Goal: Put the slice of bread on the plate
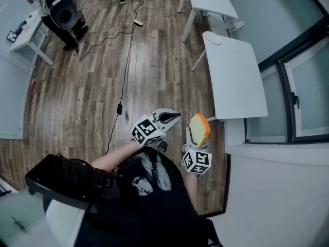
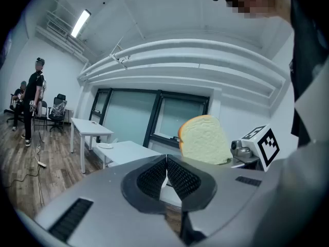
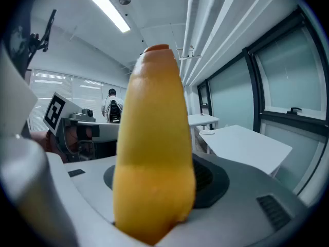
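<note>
My right gripper (image 1: 198,138) is shut on a slice of bread (image 1: 199,129) with an orange-brown crust, held upright on edge above the wooden floor. In the right gripper view the bread (image 3: 154,143) fills the middle, crust towards the camera, clamped between the jaws. In the left gripper view the same slice (image 2: 204,139) shows its pale face to the right. My left gripper (image 1: 173,118) hangs just left of the bread with its jaws closed together (image 2: 165,176) and nothing in them. A small white plate (image 1: 212,39) lies at the far end of the near white table (image 1: 234,81).
A second white table (image 1: 208,1) stands farther back. Windows with dark frames (image 1: 295,86) run along the right wall. A black cable (image 1: 123,71) trails over the wooden floor. A person (image 2: 32,104) stands at the far left of the room, near chairs.
</note>
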### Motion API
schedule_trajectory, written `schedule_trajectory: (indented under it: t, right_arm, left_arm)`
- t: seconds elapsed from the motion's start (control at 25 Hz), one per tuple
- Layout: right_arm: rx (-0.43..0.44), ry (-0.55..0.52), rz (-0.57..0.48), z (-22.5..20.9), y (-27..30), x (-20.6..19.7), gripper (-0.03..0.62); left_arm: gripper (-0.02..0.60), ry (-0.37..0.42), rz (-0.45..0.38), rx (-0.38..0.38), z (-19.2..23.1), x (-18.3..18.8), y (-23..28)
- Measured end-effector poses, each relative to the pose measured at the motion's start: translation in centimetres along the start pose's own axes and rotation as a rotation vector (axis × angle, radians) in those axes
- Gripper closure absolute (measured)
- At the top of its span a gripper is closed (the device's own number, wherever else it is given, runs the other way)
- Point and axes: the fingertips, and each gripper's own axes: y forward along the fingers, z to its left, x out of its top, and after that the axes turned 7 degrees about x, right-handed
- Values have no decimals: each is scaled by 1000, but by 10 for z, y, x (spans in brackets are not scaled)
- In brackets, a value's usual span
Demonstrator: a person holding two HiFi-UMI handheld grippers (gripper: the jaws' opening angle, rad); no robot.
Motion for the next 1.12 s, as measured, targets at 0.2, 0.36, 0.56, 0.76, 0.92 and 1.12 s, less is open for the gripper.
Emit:
schedule_trajectory:
  t: [0.2, 0.36, 0.56, 0.76, 0.92, 1.12]
  right_arm:
    - [-1, 0, 2, -4, 8, 2, 396]
    - [1, -1, 4, -3, 14, 4, 396]
    - [20, 33, -17, 1, 24, 8, 395]
    - [11, 47, -8, 6, 40, 7, 395]
    - [12, 79, -21, 17, 49, 12, 395]
    - [25, 107, -25, 29, 58, 8, 396]
  left_arm:
    - [575, 4, 2, -7, 7, 1, 7]
    - [575, 0, 1, -8, 13, 3, 8]
    - [575, -4, -2, -11, 22, 4, 6]
    - [575, -10, -7, -19, 36, 6, 2]
    - [575, -26, 2, -49, 47, 4, -5]
    - [575, -38, 37, -106, 51, -11, -10]
